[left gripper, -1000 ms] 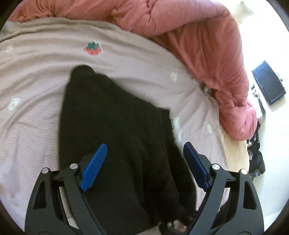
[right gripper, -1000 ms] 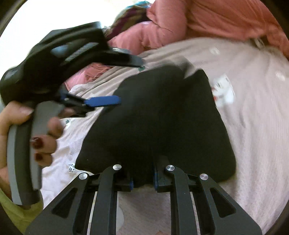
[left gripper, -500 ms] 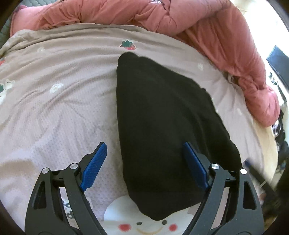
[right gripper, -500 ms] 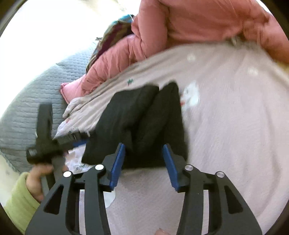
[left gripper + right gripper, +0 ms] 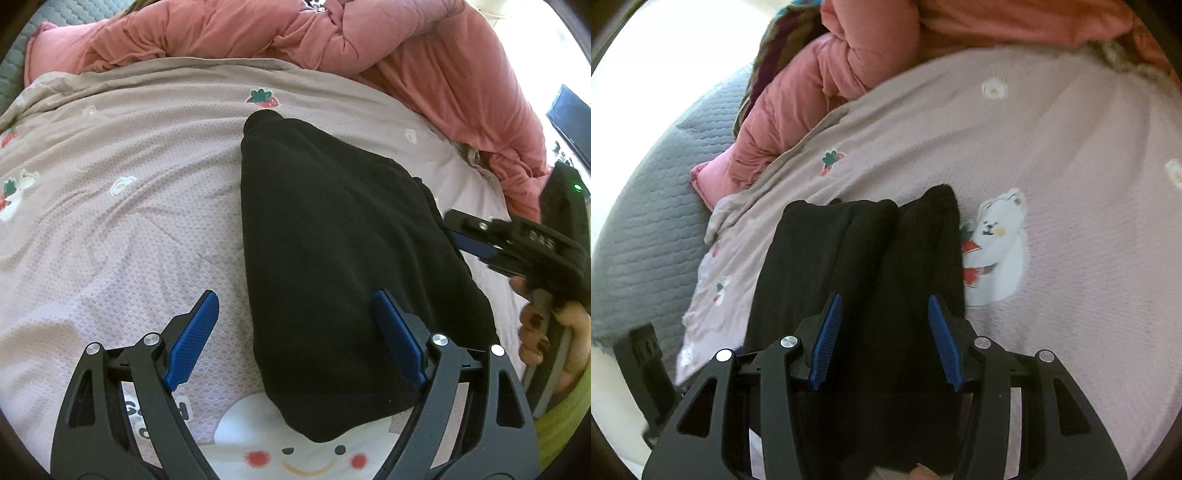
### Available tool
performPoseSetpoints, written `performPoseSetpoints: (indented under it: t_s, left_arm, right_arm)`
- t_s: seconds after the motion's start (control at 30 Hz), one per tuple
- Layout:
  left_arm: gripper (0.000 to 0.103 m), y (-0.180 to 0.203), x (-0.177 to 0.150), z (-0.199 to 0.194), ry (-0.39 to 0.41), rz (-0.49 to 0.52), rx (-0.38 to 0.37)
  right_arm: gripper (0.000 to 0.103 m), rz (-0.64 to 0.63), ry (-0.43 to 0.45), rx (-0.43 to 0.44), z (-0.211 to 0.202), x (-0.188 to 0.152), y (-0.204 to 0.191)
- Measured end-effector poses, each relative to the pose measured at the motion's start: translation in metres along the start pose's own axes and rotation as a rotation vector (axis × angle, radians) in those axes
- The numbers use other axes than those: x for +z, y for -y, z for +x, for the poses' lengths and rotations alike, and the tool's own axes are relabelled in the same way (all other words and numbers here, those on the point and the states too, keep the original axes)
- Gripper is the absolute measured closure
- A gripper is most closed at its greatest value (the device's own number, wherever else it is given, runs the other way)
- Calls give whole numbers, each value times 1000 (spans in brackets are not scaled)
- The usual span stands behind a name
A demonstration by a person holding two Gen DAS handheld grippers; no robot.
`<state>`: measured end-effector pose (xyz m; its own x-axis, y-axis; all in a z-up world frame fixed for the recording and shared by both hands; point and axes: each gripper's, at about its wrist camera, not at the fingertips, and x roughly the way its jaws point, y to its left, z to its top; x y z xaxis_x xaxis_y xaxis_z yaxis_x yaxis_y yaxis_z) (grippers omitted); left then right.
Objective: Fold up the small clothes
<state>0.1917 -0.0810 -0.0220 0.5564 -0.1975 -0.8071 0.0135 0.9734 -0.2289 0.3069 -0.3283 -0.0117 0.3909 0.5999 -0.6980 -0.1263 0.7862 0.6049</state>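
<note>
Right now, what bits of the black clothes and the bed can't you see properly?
- Black garment: the left wrist view shows only a dark mass; its type and fold layers cannot be told.
- Its near end, right wrist view: hidden under the right gripper, whose fingers stand open.
- Smiling cartoon print on the bedsheet: partly covered by the garment and the open left gripper.
- Pink comforter: cut off by the frame edge.

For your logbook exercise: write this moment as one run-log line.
step: fold small clothes | left gripper: open, empty | right gripper: open, empty | black garment: folded, flat on pink blanket
</note>
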Motion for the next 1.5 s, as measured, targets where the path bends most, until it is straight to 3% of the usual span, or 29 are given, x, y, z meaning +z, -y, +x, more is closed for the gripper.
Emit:
performPoseSetpoints:
  t_s: [0.27,0.43,0.47,0.57,0.67,0.77,0.9,1.03,1.23,1.3,1.4,1.47,1.5]
  left_arm:
    - [26,4,-1,-2,14,20,17]
    - [26,7,-2,-4,24,37,34]
    - [26,7,-2,-4,25,40,36]
    - [26,7,-1,-5,27,41,40]
    - [26,8,-1,-8,36,52,40]
    - [26,10,-1,-11,41,55,23]
    - [25,18,-3,-16,42,86,4]
    - [24,25,-5,-15,28,97,-11]
    - [24,30,-11,-2,-7,115,-11]
    - [22,28,-13,2,-16,109,-11]
    - [20,23,-15,4,-24,97,-12]
    - [20,21,-16,3,-26,90,-14]
    - [20,20,-16,2,-25,88,-15]
  right_arm:
    - [55,37,0,40,12,12,0]
    - [57,-22,5,23,16,14,-16]
    - [61,-49,8,13,17,14,-21]
    - [87,-172,33,-51,17,10,-36]
    - [92,-244,63,-88,11,6,-41]
    - [93,-239,100,-65,-2,8,-40]
    - [93,-283,130,-80,-14,10,-43]
    - [93,-245,138,-105,-17,15,-25]
    - [91,-191,67,-186,14,5,8]
    - [88,-196,79,-192,15,2,8]
    - [78,-215,92,-233,10,0,1]
    - [65,-239,108,-265,4,-3,-4]
    - [65,-245,112,-270,2,-5,-6]
